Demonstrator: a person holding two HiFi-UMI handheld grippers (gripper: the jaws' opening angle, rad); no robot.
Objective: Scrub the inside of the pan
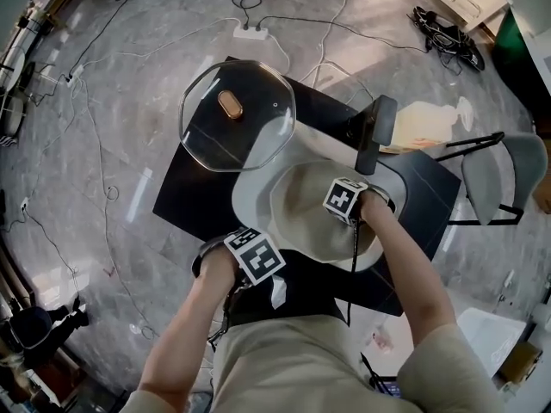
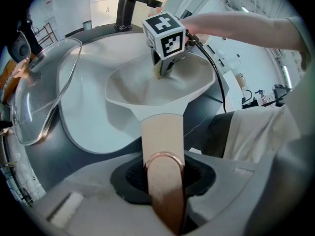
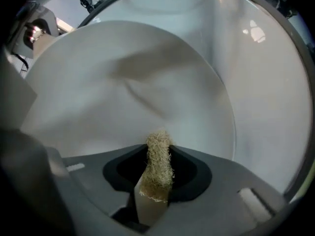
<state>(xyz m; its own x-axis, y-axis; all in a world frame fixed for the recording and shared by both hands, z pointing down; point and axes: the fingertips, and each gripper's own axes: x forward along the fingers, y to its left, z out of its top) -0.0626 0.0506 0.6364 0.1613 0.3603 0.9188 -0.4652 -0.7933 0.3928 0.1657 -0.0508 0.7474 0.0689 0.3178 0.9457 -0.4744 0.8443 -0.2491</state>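
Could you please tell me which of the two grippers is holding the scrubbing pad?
The right gripper: it grips the fibrous pad inside the pan, whereas the left gripper clamps the pan's handle.

Black square table [image 1: 185,203] on grey marble floor [image 1: 129,84]. White oval basin [image 1: 250,199] set in top, black faucet [image 1: 376,132] at far edge. Clear glass lid [image 1: 258,136] over basin's far-left rim; cream pan [image 1: 301,213] inside basin.

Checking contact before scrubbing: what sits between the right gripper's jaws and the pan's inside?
A tan fibrous scrub pad, pinched by the right gripper, sticks out toward the pan; the right gripper view shows it.
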